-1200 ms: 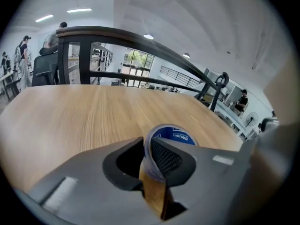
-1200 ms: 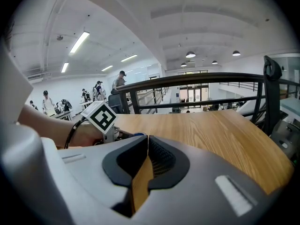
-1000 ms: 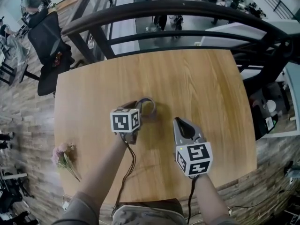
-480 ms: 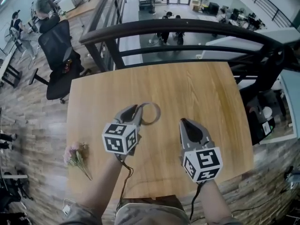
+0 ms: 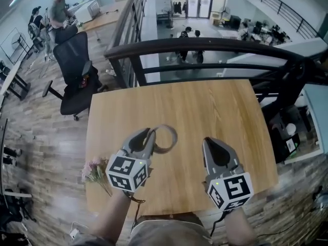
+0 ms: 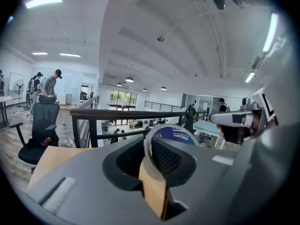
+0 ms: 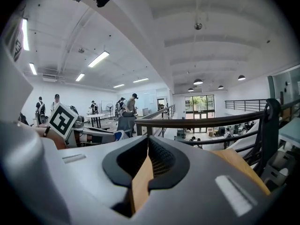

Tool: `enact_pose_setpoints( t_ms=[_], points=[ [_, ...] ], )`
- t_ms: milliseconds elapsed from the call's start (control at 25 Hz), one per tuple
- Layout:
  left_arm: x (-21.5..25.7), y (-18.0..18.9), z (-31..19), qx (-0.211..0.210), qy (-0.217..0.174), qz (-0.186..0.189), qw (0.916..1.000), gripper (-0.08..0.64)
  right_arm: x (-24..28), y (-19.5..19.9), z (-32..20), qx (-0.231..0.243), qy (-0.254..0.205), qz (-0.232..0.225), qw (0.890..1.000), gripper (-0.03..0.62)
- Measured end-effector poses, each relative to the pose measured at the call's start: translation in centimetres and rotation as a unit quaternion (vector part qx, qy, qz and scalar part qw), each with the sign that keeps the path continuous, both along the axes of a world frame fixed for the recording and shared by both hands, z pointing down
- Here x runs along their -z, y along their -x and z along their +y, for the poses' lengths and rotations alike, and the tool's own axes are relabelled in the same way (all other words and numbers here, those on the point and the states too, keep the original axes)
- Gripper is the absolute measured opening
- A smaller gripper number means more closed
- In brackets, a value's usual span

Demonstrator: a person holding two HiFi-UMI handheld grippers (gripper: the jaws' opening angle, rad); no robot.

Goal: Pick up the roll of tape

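Grey left gripper (image 5: 150, 133) and right gripper (image 5: 207, 140) — each with a black-and-white marker cube (image 5: 127, 173) and a dark cable (image 5: 137, 208).

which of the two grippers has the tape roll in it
The left gripper, its jaws clamped on the roll of tape; the right gripper is shut with nothing between its jaws.

Pink flowers (image 5: 95, 169) lie at the wooden table's (image 5: 215, 111) left edge, before a black railing (image 5: 205, 44).

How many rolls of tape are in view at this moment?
1. The roll of tape is clamped in the left gripper, over the wooden table. No other shows, though part of the tabletop is hidden.
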State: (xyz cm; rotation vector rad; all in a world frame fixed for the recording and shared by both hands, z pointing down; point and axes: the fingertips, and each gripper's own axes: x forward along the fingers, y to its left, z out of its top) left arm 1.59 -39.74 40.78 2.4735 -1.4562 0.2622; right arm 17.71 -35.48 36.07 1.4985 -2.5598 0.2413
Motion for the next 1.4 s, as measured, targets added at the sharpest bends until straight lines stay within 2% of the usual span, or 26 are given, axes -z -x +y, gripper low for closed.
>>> enact_pose_setpoints(
  t_ms=[240,560,880,1400],
  points=[
    [3.4,1.7,3.7,-0.003,-0.022,0.006,0.9997,0.052,3.0,1.5,3.3,0.009,-0.020,0.004,1.000,0.015],
    [6.3,2.3,8.1,-0.013,-0.046,0.016,0.9987,0.052,4.5,2.7,6.7,0.022,-0.028,0.007,0.999,0.015],
    [6.7,1.7,11.9,-0.033,-0.036,0.027,0.9984,0.054,5.5,3.4,9.4,0.043,-0.038,0.011,0.998,0.015],
    [7.2,2.2,13.3,-0.030,-0.041,0.022,0.9985,0.054,4.8,4.4,10.3,0.052,-0.027,0.016,0.998,0.015]
  ],
)
